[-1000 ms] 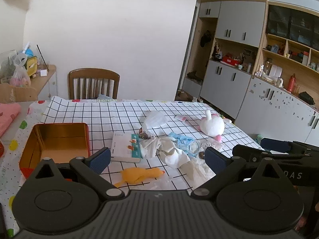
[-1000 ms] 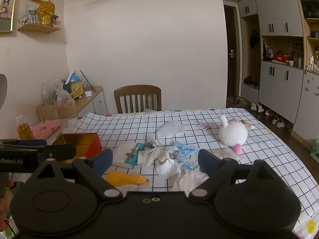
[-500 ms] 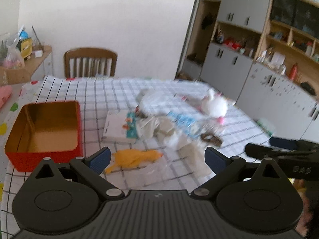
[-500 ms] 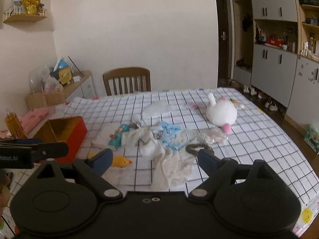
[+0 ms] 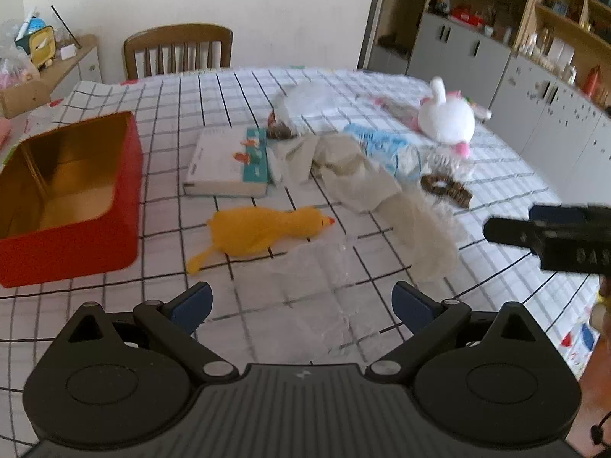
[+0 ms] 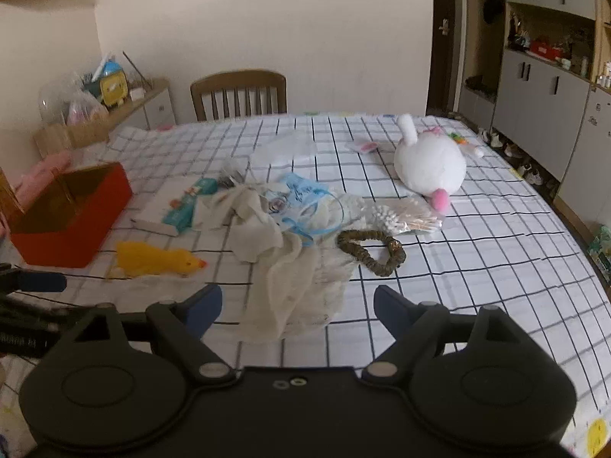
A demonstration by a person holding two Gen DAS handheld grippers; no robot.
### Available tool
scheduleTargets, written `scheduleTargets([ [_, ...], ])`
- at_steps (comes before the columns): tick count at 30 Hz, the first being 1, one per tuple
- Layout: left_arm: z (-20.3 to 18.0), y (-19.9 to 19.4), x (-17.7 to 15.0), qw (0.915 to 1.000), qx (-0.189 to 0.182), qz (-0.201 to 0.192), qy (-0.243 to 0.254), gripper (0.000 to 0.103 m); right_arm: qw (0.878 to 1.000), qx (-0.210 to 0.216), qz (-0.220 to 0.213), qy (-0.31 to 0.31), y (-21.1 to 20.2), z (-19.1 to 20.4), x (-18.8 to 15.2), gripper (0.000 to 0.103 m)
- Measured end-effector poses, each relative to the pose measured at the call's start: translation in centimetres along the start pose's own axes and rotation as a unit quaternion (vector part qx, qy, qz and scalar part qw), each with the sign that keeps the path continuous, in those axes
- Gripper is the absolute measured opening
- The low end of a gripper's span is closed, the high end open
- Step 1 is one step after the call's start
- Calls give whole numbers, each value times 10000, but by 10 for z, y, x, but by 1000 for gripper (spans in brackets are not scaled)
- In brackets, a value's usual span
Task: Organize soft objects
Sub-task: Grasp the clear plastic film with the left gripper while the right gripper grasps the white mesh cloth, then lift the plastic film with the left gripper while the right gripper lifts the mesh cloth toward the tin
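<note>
You are looking at one red tin (image 5: 72, 206), one yellow chicken (image 5: 263, 229), one white plush (image 6: 429, 168), one brown scrunchie (image 6: 372, 250), one box (image 5: 225, 168), one pale cloth (image 6: 275, 252), one bag of cotton swabs (image 6: 404, 215), one blue-printed packet (image 6: 301, 194), and one clear bag (image 5: 317, 297) lying flat on the worktop (image 6: 496, 252). You are also seeing one wooden chair (image 6: 238, 93) standing at the far edge. You are holding two tongs, one left (image 5: 301, 301) and one right (image 6: 298, 307).
</note>
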State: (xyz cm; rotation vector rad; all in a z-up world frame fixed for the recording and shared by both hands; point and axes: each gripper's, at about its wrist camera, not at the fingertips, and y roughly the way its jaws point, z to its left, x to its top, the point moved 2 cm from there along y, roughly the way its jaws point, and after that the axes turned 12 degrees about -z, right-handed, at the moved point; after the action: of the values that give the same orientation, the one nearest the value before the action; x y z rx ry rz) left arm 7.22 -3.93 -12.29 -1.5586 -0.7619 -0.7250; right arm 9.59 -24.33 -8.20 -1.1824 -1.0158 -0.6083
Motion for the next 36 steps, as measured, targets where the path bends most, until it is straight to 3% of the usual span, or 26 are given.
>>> scheduleTargets([
  [10,-6,41,-13,9978,529,384,140,101,9971,407,566,-319,77,-10,-4,86],
  [18,-10,54,-16,9963,740,445,33,99,9924,589,894,-607,107,-13,-13,69],
  [21,-10,56,-14,9959,793,429,-51,89,9913,706,893,-659,106,-13,-13,60],
  [23,-11,57,-11,9958,816,393,-92,75,9906,787,893,-678,106,-13,-12,53],
  [31,-12,59,-2,9955,812,396,-279,35,9909,924,863,-453,103,-23,-4,11],
  [36,-10,57,3,9960,775,267,-364,26,9927,927,579,-513,89,-28,7,7],
])
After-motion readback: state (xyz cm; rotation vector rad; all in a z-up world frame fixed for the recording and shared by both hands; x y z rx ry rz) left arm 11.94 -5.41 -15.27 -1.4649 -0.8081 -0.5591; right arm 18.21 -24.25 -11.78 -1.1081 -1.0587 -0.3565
